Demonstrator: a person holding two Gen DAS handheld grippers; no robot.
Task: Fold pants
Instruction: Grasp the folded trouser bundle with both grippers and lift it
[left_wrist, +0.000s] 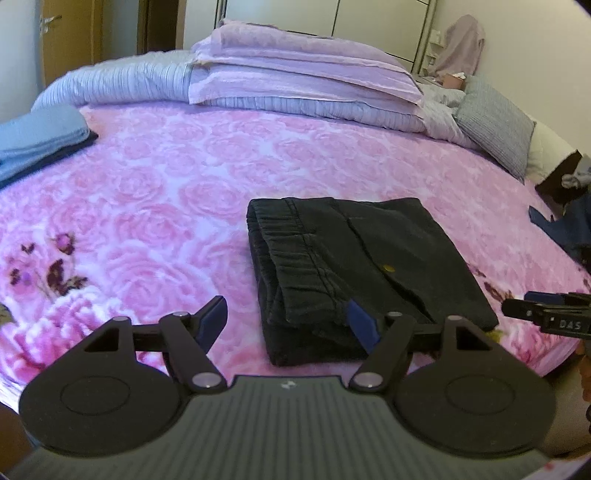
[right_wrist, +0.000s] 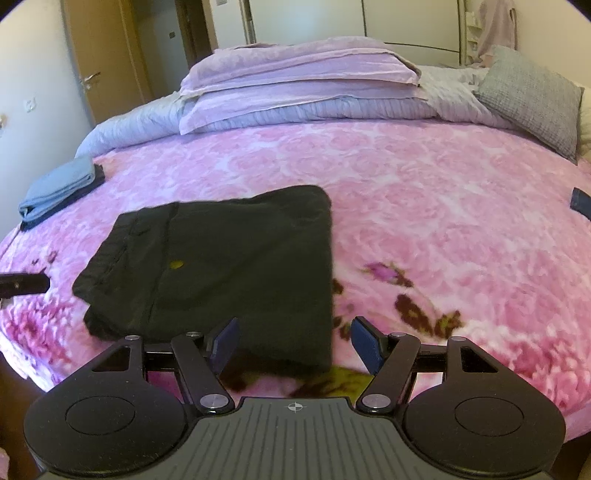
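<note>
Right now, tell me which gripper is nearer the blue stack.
Left. The left gripper is off the black pants' side facing the blue stack; the right gripper is at the opposite side.

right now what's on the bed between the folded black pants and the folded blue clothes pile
Nothing: only bare pink rose blanket lies between the black pants and the blue clothes pile, clearest in the right wrist view.

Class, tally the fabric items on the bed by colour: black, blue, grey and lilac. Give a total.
Black pants: 1
Blue folded cloth: 1
Grey cushion: 1
Lilac folded bedding: 1 stack
Total: 4
</note>
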